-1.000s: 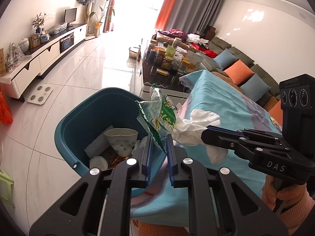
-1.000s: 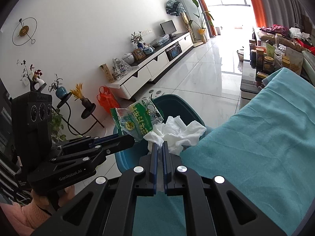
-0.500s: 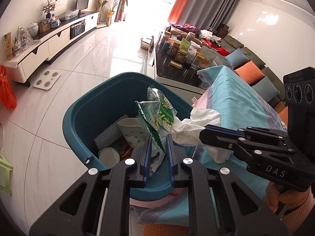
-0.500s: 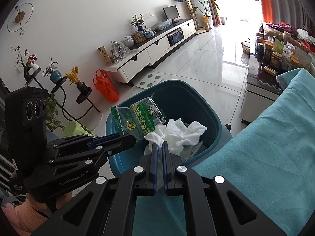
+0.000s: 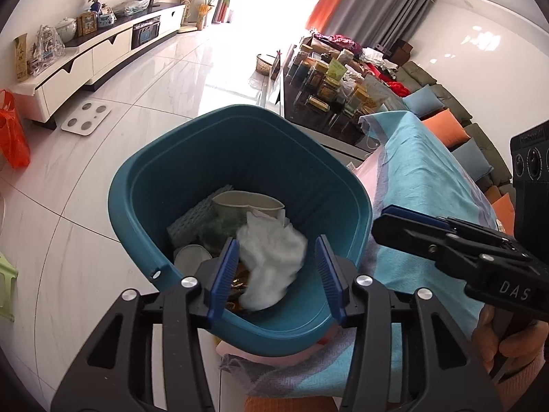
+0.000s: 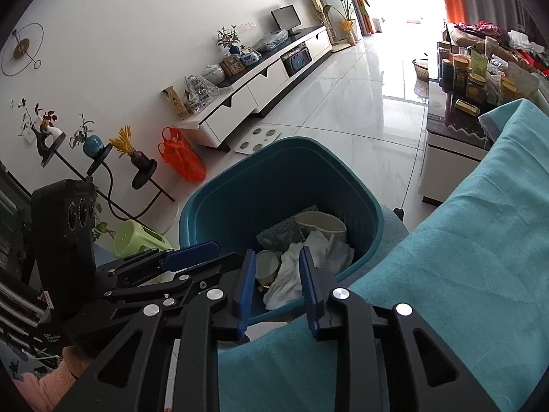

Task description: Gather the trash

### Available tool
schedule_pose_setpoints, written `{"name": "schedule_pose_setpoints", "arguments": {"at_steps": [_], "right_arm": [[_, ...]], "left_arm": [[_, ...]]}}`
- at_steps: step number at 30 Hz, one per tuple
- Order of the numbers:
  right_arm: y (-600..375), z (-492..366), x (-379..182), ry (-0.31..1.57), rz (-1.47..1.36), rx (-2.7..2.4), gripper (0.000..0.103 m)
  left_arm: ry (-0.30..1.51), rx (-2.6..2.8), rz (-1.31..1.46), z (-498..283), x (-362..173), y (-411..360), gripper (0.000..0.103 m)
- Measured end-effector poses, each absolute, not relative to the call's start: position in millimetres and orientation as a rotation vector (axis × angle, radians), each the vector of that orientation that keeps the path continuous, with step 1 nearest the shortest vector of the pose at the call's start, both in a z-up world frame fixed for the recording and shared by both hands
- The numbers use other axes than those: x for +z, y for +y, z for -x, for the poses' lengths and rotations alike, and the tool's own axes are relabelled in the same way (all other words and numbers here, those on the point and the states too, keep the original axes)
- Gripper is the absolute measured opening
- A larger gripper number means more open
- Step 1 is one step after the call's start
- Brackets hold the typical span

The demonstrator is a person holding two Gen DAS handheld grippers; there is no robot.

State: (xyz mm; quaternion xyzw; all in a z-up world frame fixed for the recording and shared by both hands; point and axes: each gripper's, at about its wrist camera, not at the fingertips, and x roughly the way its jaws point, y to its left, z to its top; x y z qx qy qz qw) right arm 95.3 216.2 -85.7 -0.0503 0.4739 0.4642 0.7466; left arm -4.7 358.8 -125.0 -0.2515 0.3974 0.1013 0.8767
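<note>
both tongs, left and right, are opening with nothing between them, the crumpled white tissue just dropped into the teal plastic bin, this load binned

We can't make out the trash under the crumpled white tissue in the teal plastic bin; the bin's near rim hides behind the left gripper's blue pads, and the jars on the dark glass table are too small to read.
</note>
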Motion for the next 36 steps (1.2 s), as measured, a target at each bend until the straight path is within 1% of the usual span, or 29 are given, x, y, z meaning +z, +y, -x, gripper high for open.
{"name": "schedule_pose_setpoints", "arguments": {"at_steps": [1,4,5,7,8,9,11,12,13,15,17,21,22,27,33,36], "right_arm": [[211,-96,-86,1.034,0.097,1.013,0.029],[192,-95,-80,1.01,0.059,1.019,0.031],[184,-93,-77,0.995,0.048,1.018,0.034],[169,-89,-69,0.958,0.029,1.016,0.04],[159,-86,-64,0.932,0.022,1.005,0.042],[150,-83,-60,0.912,0.018,0.999,0.043],[131,-77,-51,0.862,0.003,0.978,0.054],[120,-74,-46,0.834,-0.006,0.961,0.057],[109,-70,-42,0.809,-0.013,0.946,0.06],[89,-61,-36,0.761,-0.024,0.91,0.066],[72,-54,-33,0.72,-0.025,0.867,0.082],[31,-34,-28,0.617,-0.041,0.756,0.091],[21,-28,-27,0.593,-0.041,0.724,0.095],[-32,-4,-23,0.483,-0.038,0.551,0.096],[-89,17,-21,0.36,-0.07,0.386,0.096],[-104,26,-25,0.332,-0.075,0.327,0.096]], "left_arm": [[0.823,0.215,0.516,5,-123,357,0.054],[0.796,0.213,0.486,11,-114,351,0.066],[0.784,0.21,0.469,12,-110,347,0.069],[0.753,0.209,0.435,17,-101,340,0.077],[0.73,0.203,0.412,19,-95,334,0.079],[0.71,0.197,0.395,23,-90,329,0.084],[0.669,0.178,0.359,26,-78,317,0.09],[0.649,0.168,0.341,28,-72,309,0.096],[0.629,0.164,0.325,30,-67,302,0.098],[0.592,0.148,0.294,35,-58,286,0.098],[0.565,0.147,0.278,36,-52,272,0.098],[0.515,0.132,0.245,35,-44,239,0.098],[0.502,0.125,0.236,35,-42,230,0.098],[0.406,0.124,0.165,39,-32,180,0.098],[0.333,0.061,0.094,39,-19,124,0.098],[0.315,0.062,0.056,37,-15,101,0.098]]}}
